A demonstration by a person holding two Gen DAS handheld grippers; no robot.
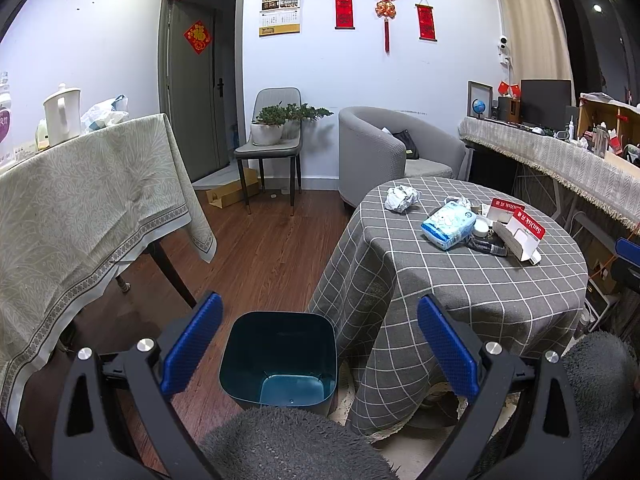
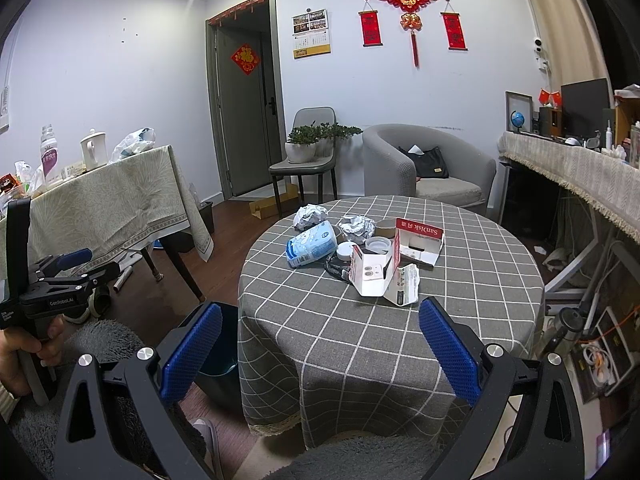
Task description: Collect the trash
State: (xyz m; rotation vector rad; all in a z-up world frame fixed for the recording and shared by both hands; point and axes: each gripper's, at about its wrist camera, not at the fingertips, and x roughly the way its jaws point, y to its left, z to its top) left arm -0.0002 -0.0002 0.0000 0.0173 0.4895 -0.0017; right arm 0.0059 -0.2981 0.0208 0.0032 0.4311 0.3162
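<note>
Left tongs (image 1: pixel 319 344) spread wide, empty, above bin (image 1: pixel 278 360); right tongs (image 2: pixel 320 346) wide, empty, apparently touching nothing.

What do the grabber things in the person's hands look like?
Each one has two flat blue fingers with a bumpy, dotted surface, fixed on black angular arms with triangle-shaped holes and shiny silver round bolts. The right gripper looks the same as the left gripper. From the side, the left one bears small white lettering, and a bare hand grips its handle.
</note>
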